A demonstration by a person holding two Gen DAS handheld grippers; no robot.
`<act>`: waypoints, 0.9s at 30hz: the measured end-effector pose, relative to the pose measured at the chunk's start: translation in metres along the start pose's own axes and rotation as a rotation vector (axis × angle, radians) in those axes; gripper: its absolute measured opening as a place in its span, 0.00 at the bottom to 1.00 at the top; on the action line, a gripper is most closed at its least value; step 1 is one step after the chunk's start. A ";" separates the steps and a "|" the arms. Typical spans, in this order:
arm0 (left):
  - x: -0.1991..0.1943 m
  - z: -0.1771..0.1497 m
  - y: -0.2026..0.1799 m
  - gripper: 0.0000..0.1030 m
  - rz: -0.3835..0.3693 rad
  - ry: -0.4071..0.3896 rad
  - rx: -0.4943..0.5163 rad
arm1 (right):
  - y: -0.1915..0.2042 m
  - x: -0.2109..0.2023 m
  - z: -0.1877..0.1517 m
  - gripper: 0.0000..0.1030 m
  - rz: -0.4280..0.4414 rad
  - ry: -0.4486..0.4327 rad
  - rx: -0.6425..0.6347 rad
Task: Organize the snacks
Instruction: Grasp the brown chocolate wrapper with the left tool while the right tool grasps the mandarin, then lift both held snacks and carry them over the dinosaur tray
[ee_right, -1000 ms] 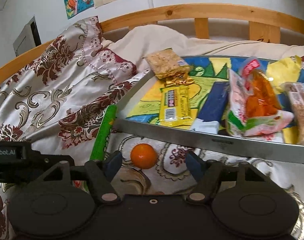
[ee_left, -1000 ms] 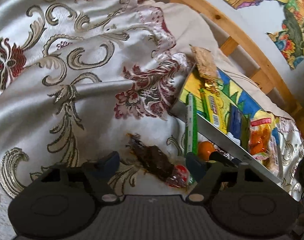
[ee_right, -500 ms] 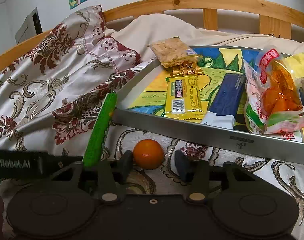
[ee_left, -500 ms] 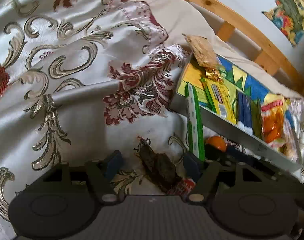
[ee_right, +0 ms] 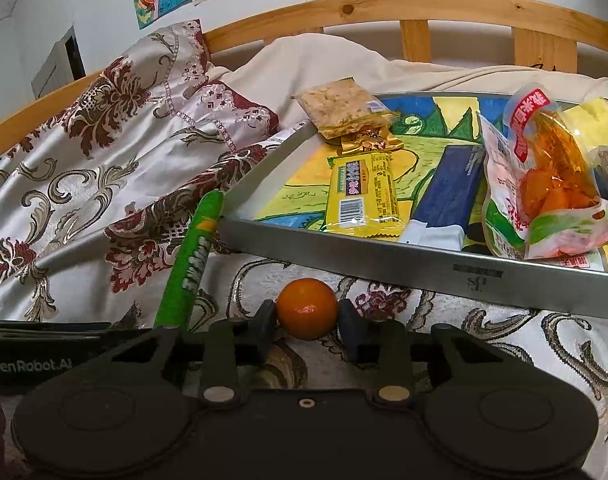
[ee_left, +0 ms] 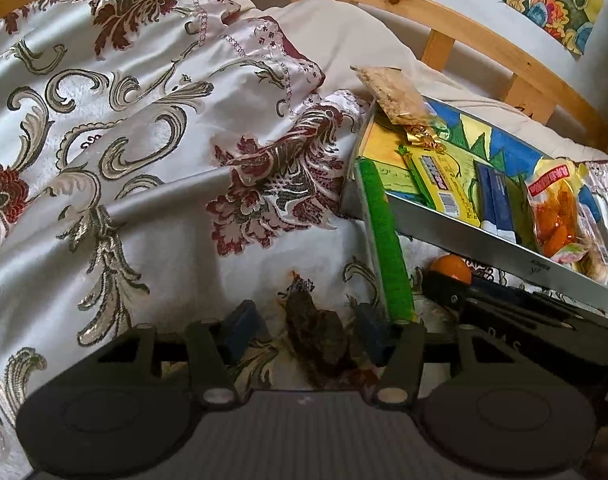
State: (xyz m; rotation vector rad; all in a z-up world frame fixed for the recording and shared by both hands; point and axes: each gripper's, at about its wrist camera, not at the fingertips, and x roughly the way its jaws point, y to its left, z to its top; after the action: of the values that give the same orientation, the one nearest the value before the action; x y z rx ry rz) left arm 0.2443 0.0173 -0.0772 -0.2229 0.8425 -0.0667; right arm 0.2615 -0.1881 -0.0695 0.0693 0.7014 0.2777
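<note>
Since a second ago both claws have crept forward: the right claw (ee_right: 307, 324) has narrowed in on the small round orange fruit (ee_right: 307, 308), and the left claw (ee_left: 300, 330) has slid up over the dark brown crinkly snack wrapper (ee_left: 315, 334).

Right side first. The fruit sits on the patterned satin bedspread (ee_right: 104, 184), right in front of the metal tray with the colourful drawing inside (ee_right: 383, 258), and dead centre between the right claw's 2 fingers. They look like they're touching or very nearly touching its sides, so I'd call it clenching on the fruit, though I can't swear it's a firm hold yet.

Left claw is spread wide, gripping nothing. The brown wrapper lies between its fingers with its long axis running roughly along the claw's pointing direction, so closing should pinch it across the narrow way, which is handy. The long green candy tube (ee_left: 385, 240) leans against the tray's corner just beside the left claw's right finger, so that could get bumped.

Tray is up and ahead of both, and it's nearer the right claw, so I'd guess the fruit goes in first.
</note>
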 end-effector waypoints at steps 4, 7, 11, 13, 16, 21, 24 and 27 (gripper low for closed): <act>-0.005 -0.001 -0.002 0.64 0.031 0.018 0.001 | 0.000 0.000 -0.001 0.35 0.000 -0.003 -0.001; -0.008 -0.002 -0.006 0.65 0.057 0.043 0.021 | 0.000 0.000 -0.001 0.35 0.002 -0.004 0.002; -0.009 -0.002 -0.010 0.46 0.073 0.057 0.050 | 0.001 -0.001 -0.002 0.35 0.001 -0.005 0.001; -0.009 -0.002 -0.012 0.43 0.074 0.057 0.065 | 0.001 -0.001 -0.002 0.35 0.001 -0.005 0.000; -0.011 -0.002 -0.011 0.42 0.062 0.050 0.060 | 0.001 -0.001 -0.002 0.35 0.000 -0.006 0.000; -0.013 0.000 -0.008 0.42 0.039 0.031 0.021 | 0.000 -0.001 -0.003 0.35 0.003 -0.010 0.004; -0.015 0.000 -0.008 0.41 0.042 0.028 0.000 | 0.001 -0.003 -0.003 0.35 0.007 -0.016 0.004; -0.020 0.001 -0.009 0.41 0.041 0.012 -0.016 | 0.003 -0.006 -0.003 0.34 0.015 -0.022 -0.003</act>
State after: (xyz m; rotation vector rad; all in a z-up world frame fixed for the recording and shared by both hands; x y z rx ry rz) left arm 0.2317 0.0118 -0.0599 -0.2199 0.8595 -0.0229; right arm 0.2543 -0.1869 -0.0675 0.0748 0.6784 0.2922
